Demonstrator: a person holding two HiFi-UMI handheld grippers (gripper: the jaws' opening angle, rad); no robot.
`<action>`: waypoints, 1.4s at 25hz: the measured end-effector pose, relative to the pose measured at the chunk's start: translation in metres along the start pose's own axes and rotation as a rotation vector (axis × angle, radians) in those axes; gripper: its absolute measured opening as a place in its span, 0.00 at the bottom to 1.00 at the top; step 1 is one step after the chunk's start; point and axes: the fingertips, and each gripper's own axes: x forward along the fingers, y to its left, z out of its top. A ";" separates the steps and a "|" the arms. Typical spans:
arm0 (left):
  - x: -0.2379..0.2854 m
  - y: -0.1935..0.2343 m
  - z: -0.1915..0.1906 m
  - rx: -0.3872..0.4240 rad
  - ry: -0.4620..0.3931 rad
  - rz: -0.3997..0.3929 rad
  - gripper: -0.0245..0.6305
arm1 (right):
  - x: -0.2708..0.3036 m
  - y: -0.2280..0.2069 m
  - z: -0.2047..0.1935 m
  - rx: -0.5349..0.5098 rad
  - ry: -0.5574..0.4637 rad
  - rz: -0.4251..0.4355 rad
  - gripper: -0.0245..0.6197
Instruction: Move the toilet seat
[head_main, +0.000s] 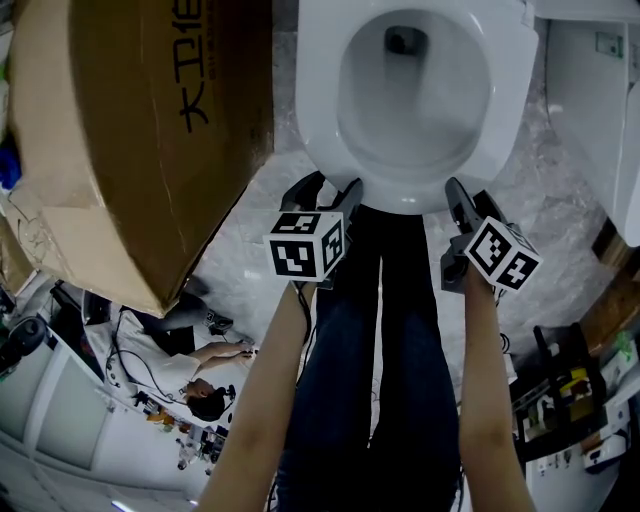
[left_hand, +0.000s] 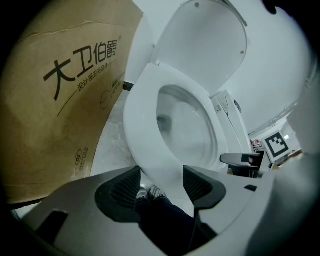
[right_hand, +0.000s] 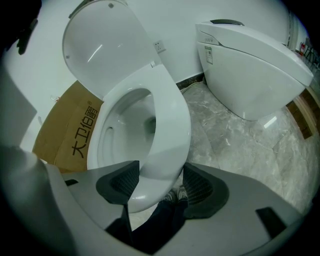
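Your left gripper (head_main: 332, 186) and right gripper (head_main: 467, 198) gape empty at the six o'clock rim of the toilet seat (head_main: 318, 130), perhaps touching. Slide on evenly, pinch, lift together.

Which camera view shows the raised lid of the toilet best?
The right gripper view: the whole lid stands upright there, with its outline complete. The left gripper view shows it too, but it runs up to the picture's top edge. The head view does not show it.
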 end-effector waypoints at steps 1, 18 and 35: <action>-0.001 0.000 0.000 -0.005 -0.004 0.000 0.46 | -0.002 0.001 0.002 0.000 -0.008 0.001 0.47; -0.042 -0.020 0.010 0.023 -0.127 -0.007 0.46 | -0.044 0.020 0.012 0.000 -0.074 0.032 0.44; -0.094 -0.059 -0.001 0.034 -0.158 -0.044 0.46 | -0.083 0.040 0.027 0.008 -0.120 0.044 0.43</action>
